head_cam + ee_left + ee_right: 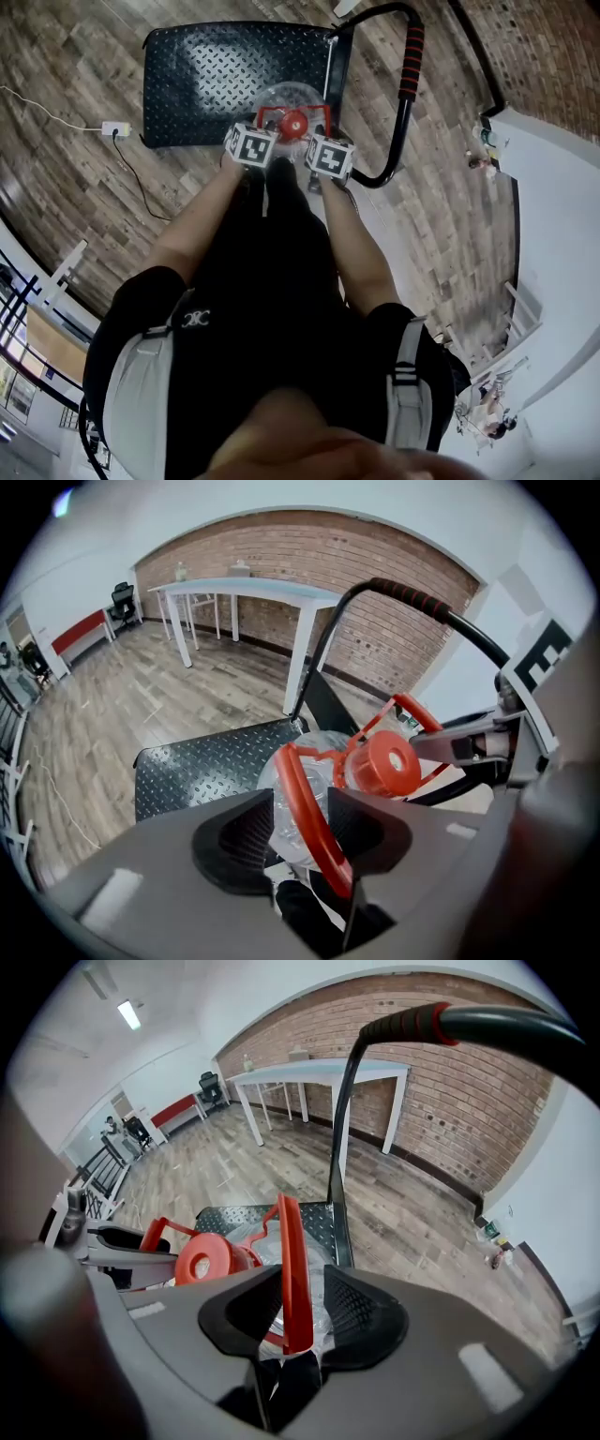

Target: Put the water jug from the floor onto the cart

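Note:
A clear water jug (291, 99) with a red cap (294, 123) and two red hoop handles sits at the near right corner of the black cart deck (216, 80). My left gripper (265, 131) stands at its left and my right gripper (319, 136) at its right. In the left gripper view, one red handle (302, 803) runs between the jaws of the left gripper (298, 832) with a gap beside it: open. In the right gripper view, the other red handle (289, 1269) stands loose between the jaws of the right gripper (302, 1309), also open.
The cart's push bar (410, 66), with its red and black grip, rises just right of the jug. A white power strip with a cable (115, 128) lies on the wood floor at the left. A white table (244, 588) stands by the brick wall beyond the cart.

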`<act>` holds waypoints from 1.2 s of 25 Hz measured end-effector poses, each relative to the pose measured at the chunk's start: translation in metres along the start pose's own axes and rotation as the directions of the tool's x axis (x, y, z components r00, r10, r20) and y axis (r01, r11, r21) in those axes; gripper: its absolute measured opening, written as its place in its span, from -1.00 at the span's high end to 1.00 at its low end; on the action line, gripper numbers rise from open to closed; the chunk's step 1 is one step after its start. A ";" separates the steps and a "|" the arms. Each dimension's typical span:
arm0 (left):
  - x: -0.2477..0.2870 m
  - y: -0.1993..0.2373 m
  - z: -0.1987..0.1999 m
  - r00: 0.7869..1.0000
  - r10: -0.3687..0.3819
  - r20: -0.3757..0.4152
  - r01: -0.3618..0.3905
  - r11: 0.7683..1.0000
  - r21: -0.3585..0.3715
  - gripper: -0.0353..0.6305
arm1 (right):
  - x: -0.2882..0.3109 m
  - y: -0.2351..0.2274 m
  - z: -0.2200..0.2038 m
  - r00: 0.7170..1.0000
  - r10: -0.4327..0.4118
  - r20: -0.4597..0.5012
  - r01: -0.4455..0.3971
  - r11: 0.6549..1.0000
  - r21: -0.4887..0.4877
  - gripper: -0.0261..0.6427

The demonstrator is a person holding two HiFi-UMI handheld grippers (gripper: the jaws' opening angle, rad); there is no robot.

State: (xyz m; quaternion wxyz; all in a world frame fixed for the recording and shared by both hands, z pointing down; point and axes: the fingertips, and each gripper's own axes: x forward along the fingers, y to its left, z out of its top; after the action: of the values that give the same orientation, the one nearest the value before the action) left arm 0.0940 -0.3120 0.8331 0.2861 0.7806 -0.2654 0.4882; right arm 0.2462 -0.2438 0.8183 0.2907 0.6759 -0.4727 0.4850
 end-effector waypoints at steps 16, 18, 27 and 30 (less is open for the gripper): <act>-0.154 0.026 0.133 0.874 0.128 0.468 -0.068 0.988 -0.141 0.89 | -0.141 0.031 0.136 0.897 0.071 0.435 -0.106 0.993 0.056 0.88; -0.171 0.025 0.149 0.861 0.112 0.496 -0.045 0.988 -0.145 0.89 | -0.159 0.032 0.150 0.865 0.096 0.493 -0.144 0.988 0.062 0.88; -0.218 -0.002 0.203 0.830 0.070 0.553 -0.030 0.996 -0.082 0.89 | -0.209 0.028 0.197 0.771 0.148 0.619 -0.223 0.974 0.045 0.89; -0.219 -0.017 0.211 0.827 0.059 0.560 -0.031 0.998 -0.059 0.89 | -0.214 0.022 0.203 0.766 0.160 0.623 -0.238 0.970 0.044 0.89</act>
State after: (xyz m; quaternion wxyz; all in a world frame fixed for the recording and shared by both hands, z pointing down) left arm 0.1503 -0.4196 0.5539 0.2025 0.8761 -0.3674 0.2376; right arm 0.2857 -0.3491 0.5446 0.0265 0.7590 -0.5804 0.2940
